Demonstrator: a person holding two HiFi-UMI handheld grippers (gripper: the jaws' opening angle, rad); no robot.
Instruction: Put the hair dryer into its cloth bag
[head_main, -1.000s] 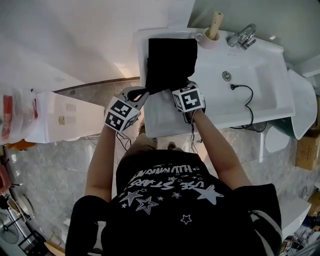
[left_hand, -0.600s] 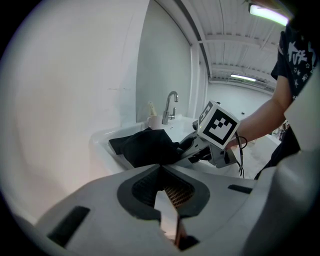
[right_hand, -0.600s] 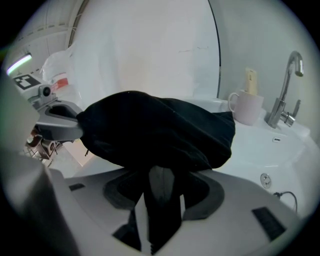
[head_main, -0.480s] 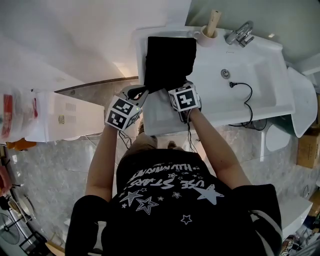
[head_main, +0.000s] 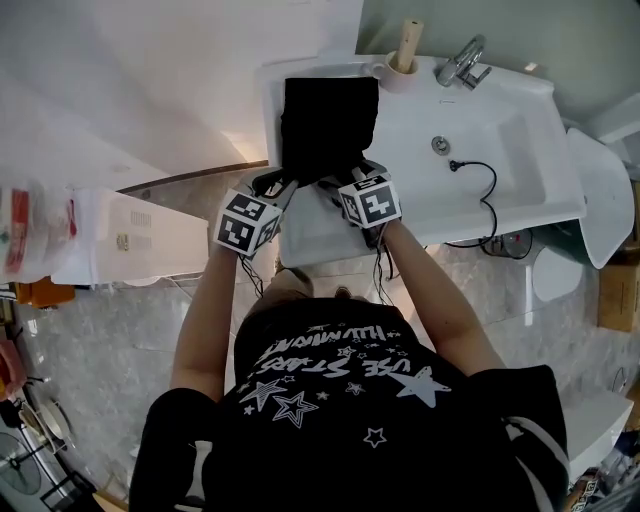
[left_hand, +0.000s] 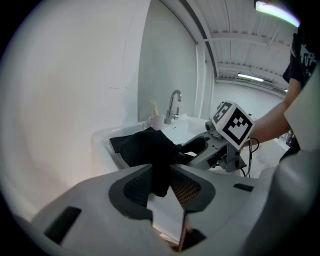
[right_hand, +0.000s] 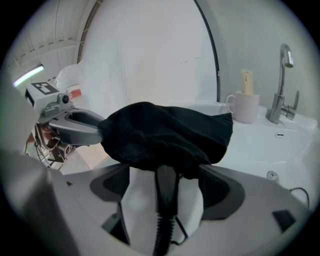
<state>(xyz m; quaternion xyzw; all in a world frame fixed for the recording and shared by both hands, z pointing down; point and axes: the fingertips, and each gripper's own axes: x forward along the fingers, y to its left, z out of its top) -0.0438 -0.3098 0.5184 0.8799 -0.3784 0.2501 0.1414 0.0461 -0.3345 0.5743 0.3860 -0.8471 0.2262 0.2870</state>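
The black cloth bag (head_main: 330, 115) lies on the left ledge of the white sink (head_main: 500, 205), bulging over the hair dryer. Only the dryer's black handle (right_hand: 166, 192) and coiled cord stick out of the bag's near edge. My right gripper (right_hand: 167, 185) straddles that handle with its jaws opening wide, and the pads do not touch it. My left gripper (left_hand: 161, 182) is at the bag's near left corner. Its jaws are opening, and a fold of the bag (left_hand: 160, 175) still hangs between them. In the head view both grippers, left (head_main: 280, 186) and right (head_main: 345, 178), meet at the bag's mouth.
The dryer's black cord (head_main: 485, 195) loops through the basin and over the front rim. A pink mug (head_main: 398, 72) holding a wooden stick stands by the chrome faucet (head_main: 458, 65) at the back. A white wall runs along the left, and a tiled floor lies below.
Both grippers stay at the bag's near edge. The right gripper has edged a little left towards the left one. The head view has shifted slightly.
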